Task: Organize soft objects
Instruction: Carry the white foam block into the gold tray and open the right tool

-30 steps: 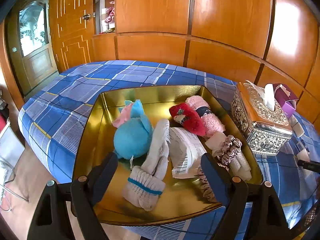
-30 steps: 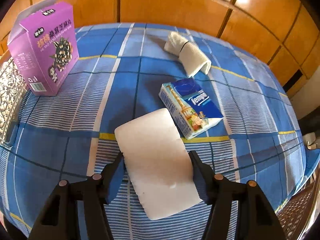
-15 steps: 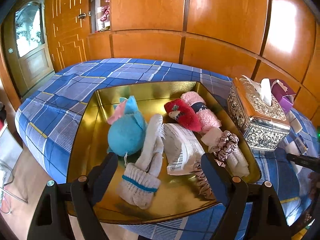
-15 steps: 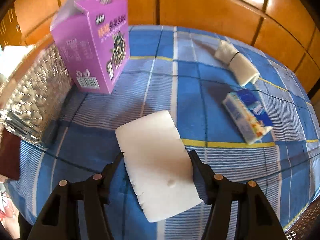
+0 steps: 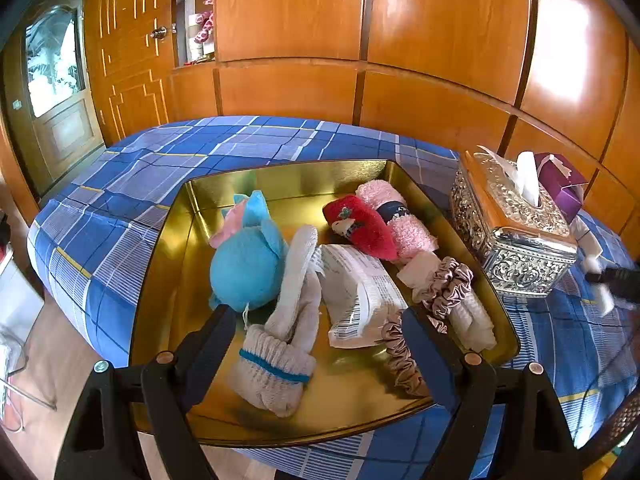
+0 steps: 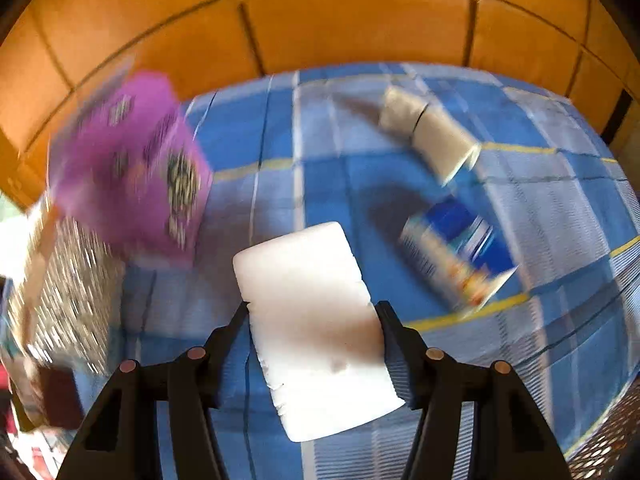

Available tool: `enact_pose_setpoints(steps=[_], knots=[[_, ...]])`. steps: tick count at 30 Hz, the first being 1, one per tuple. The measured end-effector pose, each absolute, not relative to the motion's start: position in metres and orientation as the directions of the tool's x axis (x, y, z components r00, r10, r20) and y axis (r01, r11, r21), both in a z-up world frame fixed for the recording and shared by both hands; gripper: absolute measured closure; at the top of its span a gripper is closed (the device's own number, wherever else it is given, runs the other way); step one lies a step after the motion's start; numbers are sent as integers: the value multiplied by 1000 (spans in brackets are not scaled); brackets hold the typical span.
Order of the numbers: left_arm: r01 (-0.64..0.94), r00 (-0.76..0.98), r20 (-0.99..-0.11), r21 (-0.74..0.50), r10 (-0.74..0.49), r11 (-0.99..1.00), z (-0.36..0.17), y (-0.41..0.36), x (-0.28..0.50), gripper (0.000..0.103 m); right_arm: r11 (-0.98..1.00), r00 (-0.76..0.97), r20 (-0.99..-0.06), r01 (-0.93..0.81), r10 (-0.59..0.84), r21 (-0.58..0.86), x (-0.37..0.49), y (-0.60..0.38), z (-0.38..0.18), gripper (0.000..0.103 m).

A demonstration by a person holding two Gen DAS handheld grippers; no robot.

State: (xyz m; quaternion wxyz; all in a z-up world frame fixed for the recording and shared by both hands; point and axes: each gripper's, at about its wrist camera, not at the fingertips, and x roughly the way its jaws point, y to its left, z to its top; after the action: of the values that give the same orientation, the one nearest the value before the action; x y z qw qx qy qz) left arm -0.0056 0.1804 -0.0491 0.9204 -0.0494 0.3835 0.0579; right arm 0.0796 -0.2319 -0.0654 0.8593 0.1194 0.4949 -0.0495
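Observation:
A gold tray [image 5: 168,264] on the blue plaid cloth holds a blue plush toy [image 5: 246,268], a white sock with a blue band [image 5: 280,356], a white wrapped pack [image 5: 360,296], a red plush [image 5: 358,226], a pink rolled towel [image 5: 404,220] and satin scrunchies [image 5: 450,288]. My left gripper [image 5: 318,344] is open and empty above the tray's near edge. My right gripper [image 6: 312,316] is shut on a white foam pad [image 6: 312,316], held above the cloth. A white rolled cloth [image 6: 430,134] lies far right on the table.
A silver tissue box [image 5: 516,240] stands right of the tray, with a purple carton [image 6: 132,168] behind it. A blue and white tissue pack [image 6: 456,252] lies on the cloth. Wooden panel walls stand behind. The right wrist view is motion-blurred.
My right gripper has swung left with the white pad, bringing the purple carton and silver box closer. My left gripper has shifted slightly and stays open over the tray.

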Motion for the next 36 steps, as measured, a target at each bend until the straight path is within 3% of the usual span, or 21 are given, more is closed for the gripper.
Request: enact_pose_setpoints(steps=[6, 11, 17, 22, 26, 30, 36], knots=[[-149, 699, -711, -48, 71, 988, -48, 182, -5, 17, 963, 579, -815, 236, -32, 130, 120, -250, 10, 43], [-155, 702, -709, -50, 74, 987, -46, 186, -5, 17, 984, 693, -719, 160, -59, 73, 149, -224, 93, 43], [-183, 708, -700, -54, 94, 982, -42, 198, -4, 17, 989, 754, -642, -135, 140, 57, 157, -131, 135, 43], [-243, 724, -677, -70, 133, 967, -33, 220, -7, 17, 900, 681, -631, -430, 372, 67, 137, -42, 121, 43], [-284, 724, -668, -62, 171, 957, -29, 236, -8, 17, 796, 543, -688, -600, 481, 82, 116, 28, 84, 42], [-335, 722, -657, -57, 217, 941, -26, 257, -10, 17, 756, 391, -763, -627, 515, 190, 111, 73, 35, 42], [-382, 706, -669, -85, 232, 920, -29, 278, -11, 17, 769, 220, -804, -508, 552, 389, 129, 124, -37, 39]])
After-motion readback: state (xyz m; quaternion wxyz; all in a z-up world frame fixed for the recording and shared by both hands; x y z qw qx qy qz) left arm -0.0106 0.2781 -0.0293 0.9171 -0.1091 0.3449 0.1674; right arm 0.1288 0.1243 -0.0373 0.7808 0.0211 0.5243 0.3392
